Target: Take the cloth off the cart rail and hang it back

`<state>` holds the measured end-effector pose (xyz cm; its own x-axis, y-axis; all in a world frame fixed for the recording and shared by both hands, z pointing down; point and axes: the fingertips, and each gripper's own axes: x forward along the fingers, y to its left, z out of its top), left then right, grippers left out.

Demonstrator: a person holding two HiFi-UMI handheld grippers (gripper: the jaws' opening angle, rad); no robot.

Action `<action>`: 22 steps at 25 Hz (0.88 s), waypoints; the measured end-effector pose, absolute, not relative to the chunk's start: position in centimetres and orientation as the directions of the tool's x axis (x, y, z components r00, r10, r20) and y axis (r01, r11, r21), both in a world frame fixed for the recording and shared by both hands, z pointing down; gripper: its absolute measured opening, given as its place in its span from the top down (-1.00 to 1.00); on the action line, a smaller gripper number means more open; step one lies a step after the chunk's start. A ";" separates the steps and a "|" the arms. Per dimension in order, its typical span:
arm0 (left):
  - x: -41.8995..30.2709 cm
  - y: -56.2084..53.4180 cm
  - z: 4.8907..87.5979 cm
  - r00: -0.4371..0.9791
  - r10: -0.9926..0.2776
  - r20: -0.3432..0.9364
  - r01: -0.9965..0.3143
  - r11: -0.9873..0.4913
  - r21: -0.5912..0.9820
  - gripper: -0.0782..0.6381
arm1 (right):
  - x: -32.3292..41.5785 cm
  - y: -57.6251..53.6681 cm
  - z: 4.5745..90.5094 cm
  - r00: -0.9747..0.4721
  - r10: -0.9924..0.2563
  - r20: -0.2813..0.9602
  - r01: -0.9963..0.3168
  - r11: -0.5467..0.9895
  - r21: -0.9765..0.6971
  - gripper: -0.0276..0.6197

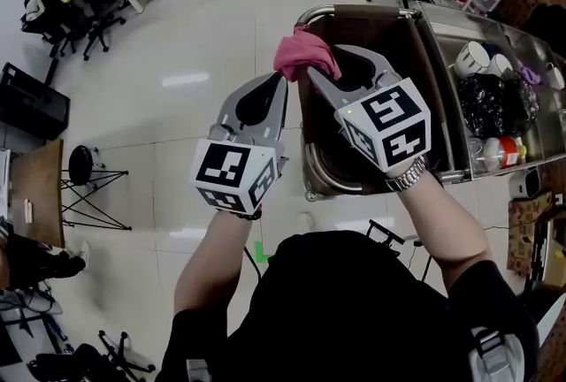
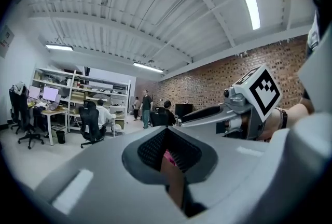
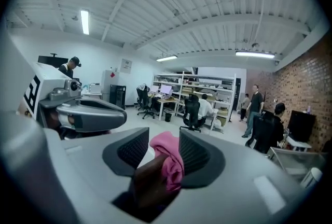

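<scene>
The pink cloth (image 1: 305, 55) sits bunched on the cart rail (image 1: 354, 11), right between the spread jaws of the right claw (image 1: 340, 64), which is released and not pinching it. The left claw (image 1: 279, 81) is just beside it, clenched, seemingly on the cloth's left edge, so it looks the nearer hold

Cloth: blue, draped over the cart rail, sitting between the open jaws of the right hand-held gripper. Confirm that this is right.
The colour is wrong: the cloth is pink, not blue, as the right gripper view shows. The rest stands: it is draped over the cart rail, sitting between the open jaws of the right hand-held gripper.
</scene>
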<state>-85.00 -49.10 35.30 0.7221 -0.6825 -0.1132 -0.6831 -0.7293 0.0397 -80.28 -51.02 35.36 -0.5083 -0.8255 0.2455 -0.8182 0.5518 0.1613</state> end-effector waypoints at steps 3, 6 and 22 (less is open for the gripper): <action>-85.2 -51.7 36.2 0.739 -0.666 -0.102 -0.664 -0.746 0.057 0.82 | -80.7 -54.1 37.0 -0.476 -0.825 0.304 -0.824 0.539 0.174 0.34; -85.1 -53.5 37.0 0.756 -0.649 -0.092 -0.645 -0.761 0.068 0.82 | -80.9 -56.3 38.8 -0.449 -0.816 0.364 -0.824 0.536 0.183 0.33; -85.8 -56.7 38.5 0.787 -0.611 -0.084 -0.603 -0.791 0.099 0.82 | -81.5 -59.8 43.3 -0.369 -0.796 0.480 -0.832 0.513 0.212 0.76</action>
